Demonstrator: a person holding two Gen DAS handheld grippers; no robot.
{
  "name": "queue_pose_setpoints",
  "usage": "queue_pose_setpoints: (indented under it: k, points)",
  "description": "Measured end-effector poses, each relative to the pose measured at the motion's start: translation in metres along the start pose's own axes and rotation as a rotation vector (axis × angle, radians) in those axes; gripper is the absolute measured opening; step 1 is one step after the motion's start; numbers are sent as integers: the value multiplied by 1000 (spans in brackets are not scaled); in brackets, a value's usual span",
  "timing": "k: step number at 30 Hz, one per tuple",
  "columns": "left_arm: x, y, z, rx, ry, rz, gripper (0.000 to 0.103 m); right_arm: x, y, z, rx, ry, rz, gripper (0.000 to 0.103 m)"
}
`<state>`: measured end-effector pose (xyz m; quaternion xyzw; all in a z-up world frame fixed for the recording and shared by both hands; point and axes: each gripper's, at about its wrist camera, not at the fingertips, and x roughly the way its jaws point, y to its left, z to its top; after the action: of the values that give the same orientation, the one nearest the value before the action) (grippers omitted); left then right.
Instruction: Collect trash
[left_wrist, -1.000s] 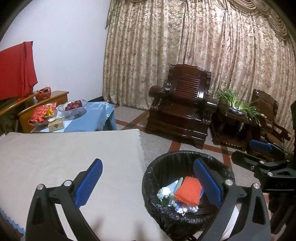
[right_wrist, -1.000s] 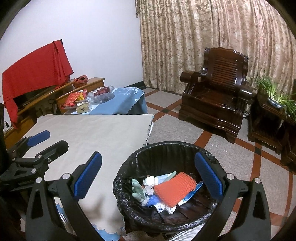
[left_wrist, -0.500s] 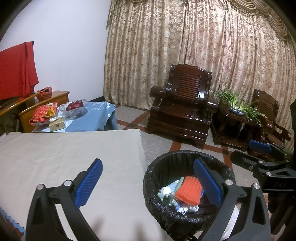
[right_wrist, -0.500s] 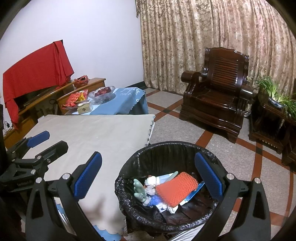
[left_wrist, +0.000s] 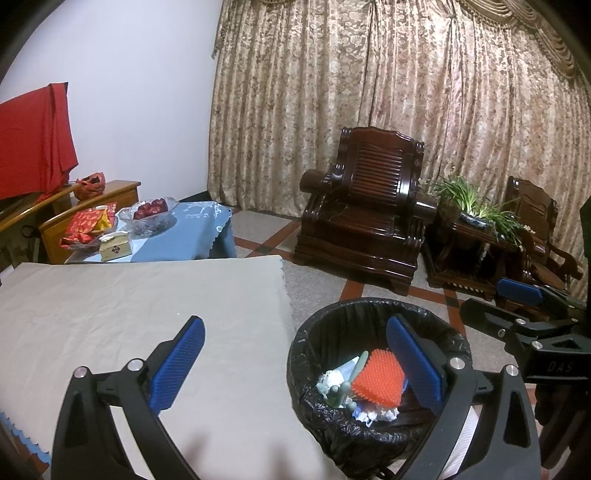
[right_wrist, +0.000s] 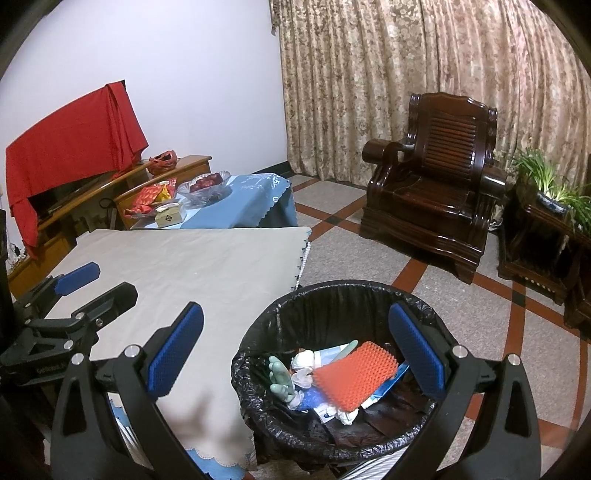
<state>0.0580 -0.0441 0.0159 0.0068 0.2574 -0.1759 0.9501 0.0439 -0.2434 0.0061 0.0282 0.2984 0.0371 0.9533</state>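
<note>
A black-lined trash bin (left_wrist: 314, 339) (right_wrist: 332, 295) stands on the floor beside the table's right edge. Inside lie an orange bumpy pad (left_wrist: 378, 382) (right_wrist: 354, 376), a pale green glove (right_wrist: 280, 376), crumpled white paper (right_wrist: 304, 360) and blue packaging. My left gripper (left_wrist: 295, 363) hovers open over the table edge and bin, nothing between its blue pads. My right gripper (right_wrist: 295, 356) also hangs open and empty above the bin. Each gripper shows at the side of the other's view.
The table wears a beige cloth (left_wrist: 129, 302) (right_wrist: 192, 266). Behind it a blue-clothed table (left_wrist: 199, 229) holds a fruit bowl (left_wrist: 151, 216), red packets and a small box. Dark wooden armchairs (left_wrist: 365, 229), a plant stand (left_wrist: 472, 229) and curtains line the far side.
Both views have drifted only slightly; the grippers stay open and empty, and the bin's contents lie unchanged.
</note>
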Motion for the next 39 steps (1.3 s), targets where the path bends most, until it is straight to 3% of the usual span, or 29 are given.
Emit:
queue_pose_setpoints:
  k: [39]
  points:
    - [-3, 0, 0, 5, 1, 5, 97, 0, 1, 1, 1, 0, 4, 98]
